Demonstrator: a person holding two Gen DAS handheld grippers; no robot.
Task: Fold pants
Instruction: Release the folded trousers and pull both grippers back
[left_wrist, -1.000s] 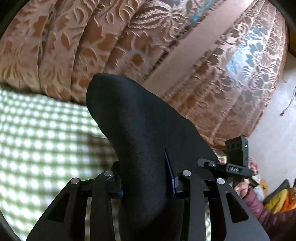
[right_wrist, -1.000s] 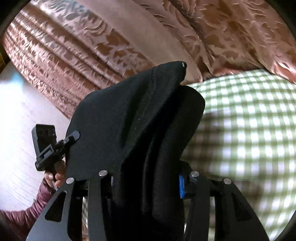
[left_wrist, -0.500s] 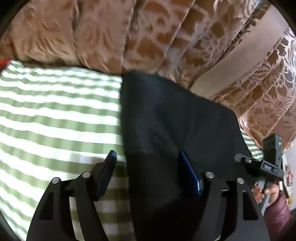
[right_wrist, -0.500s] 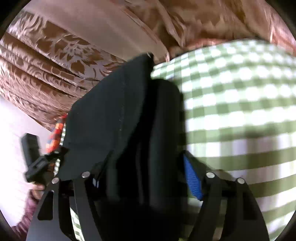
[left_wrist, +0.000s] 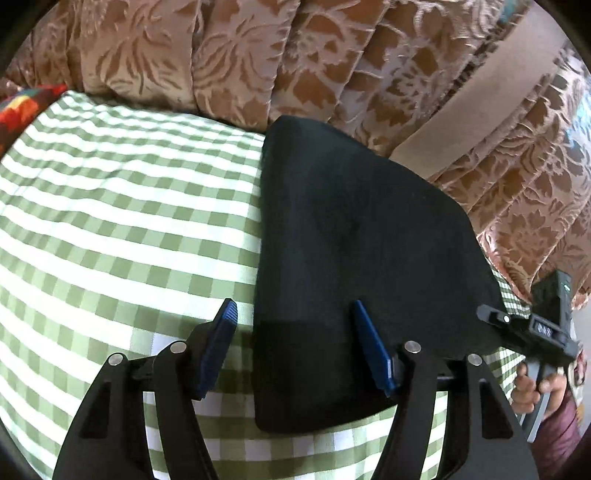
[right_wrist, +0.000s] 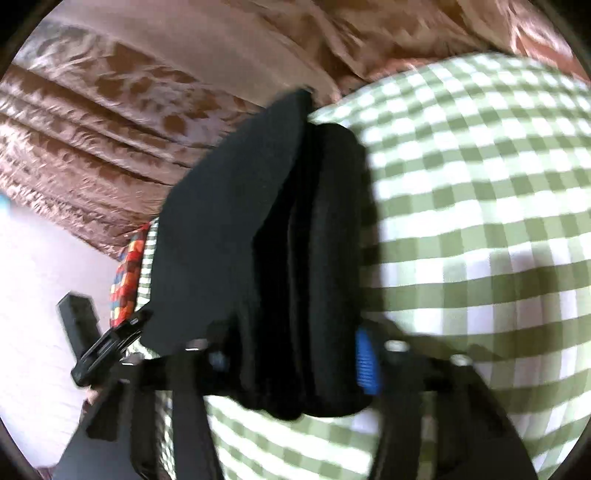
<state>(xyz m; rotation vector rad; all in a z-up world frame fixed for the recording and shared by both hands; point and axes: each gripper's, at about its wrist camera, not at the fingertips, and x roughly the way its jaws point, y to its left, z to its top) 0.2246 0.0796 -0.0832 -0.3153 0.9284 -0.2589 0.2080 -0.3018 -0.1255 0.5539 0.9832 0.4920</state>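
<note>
Left wrist view: the folded black fabric pants lie flat on the green-and-white checked cloth, their far edge near the brown floral curtain. The left gripper stands released with its jaws closing; its left blue pad is over bare cloth, clear of the pants, and its right blue pad sits over the pants' near end (contact cannot be judged). So the pants' left edge lies between the jaws. The right gripper shows at the far right, in a hand.

Right wrist view (blurred): the pants sit bunched between the right gripper's jaws, which are closing on them; one blue pad presses their right side. A multicoloured patterned fabric shows past the pants' left edge.
</note>
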